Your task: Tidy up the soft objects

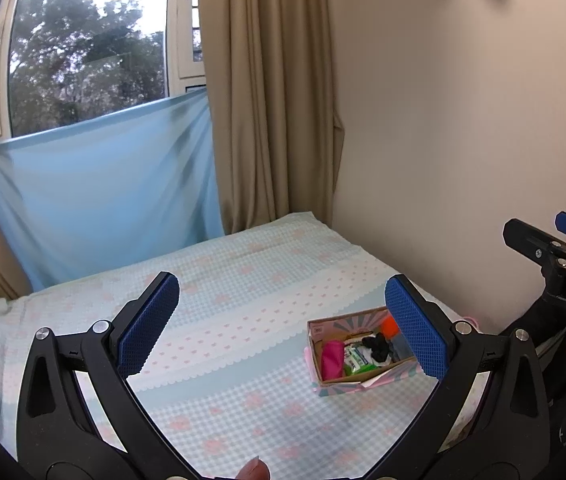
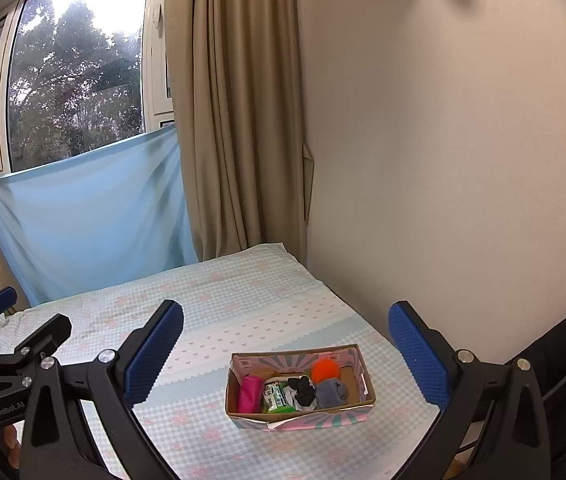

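A cardboard box [image 2: 239,410] with pink and teal print sits on the bed near the wall; it also shows in the left wrist view [image 1: 317,330]. Inside lie a pink roll [image 2: 250,394], a green wipes pack [image 2: 278,397], a black and white soft item [image 2: 301,392], a grey sock [image 2: 331,394] and an orange ball [image 2: 325,370]. My right gripper [image 2: 285,354] is open and empty, held above and in front of the box. My left gripper [image 1: 283,320] is open and empty, to the left of the box; the box sits behind its right finger [image 1: 415,328].
The bed [image 2: 223,300] has a pale blue checked sheet with pink hearts. A cream wall [image 2: 443,160] runs along its right side. Beige curtains [image 2: 235,120] and a blue cloth [image 2: 91,208] over the window stand behind the bed's far end.
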`<state>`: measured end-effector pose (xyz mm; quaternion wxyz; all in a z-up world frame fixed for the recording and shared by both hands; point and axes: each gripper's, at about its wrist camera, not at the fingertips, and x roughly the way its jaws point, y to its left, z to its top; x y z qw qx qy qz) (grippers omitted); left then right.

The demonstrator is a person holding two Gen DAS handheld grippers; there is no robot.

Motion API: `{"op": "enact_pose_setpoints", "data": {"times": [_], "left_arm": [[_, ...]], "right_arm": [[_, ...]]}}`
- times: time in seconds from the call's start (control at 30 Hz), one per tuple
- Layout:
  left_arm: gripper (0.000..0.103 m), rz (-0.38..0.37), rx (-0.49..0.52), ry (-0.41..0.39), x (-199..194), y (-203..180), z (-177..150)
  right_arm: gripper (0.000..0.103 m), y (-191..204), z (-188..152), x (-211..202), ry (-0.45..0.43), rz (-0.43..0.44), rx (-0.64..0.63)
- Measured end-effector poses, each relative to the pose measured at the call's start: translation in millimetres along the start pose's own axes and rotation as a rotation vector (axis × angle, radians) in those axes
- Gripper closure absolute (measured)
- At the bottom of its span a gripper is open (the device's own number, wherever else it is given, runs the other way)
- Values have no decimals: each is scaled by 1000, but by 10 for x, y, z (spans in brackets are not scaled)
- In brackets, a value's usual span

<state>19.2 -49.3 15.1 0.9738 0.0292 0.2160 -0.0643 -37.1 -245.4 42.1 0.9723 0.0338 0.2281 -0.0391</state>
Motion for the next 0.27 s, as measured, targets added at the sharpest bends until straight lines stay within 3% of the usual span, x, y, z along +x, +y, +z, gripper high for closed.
{"op": "enact_pose_setpoints", "data": {"times": [0.27], "left_arm": [[0,9,5,-16,-15,-20,-12]], "right_arm": [[1,-9,-22,52,21,9,7]]}}
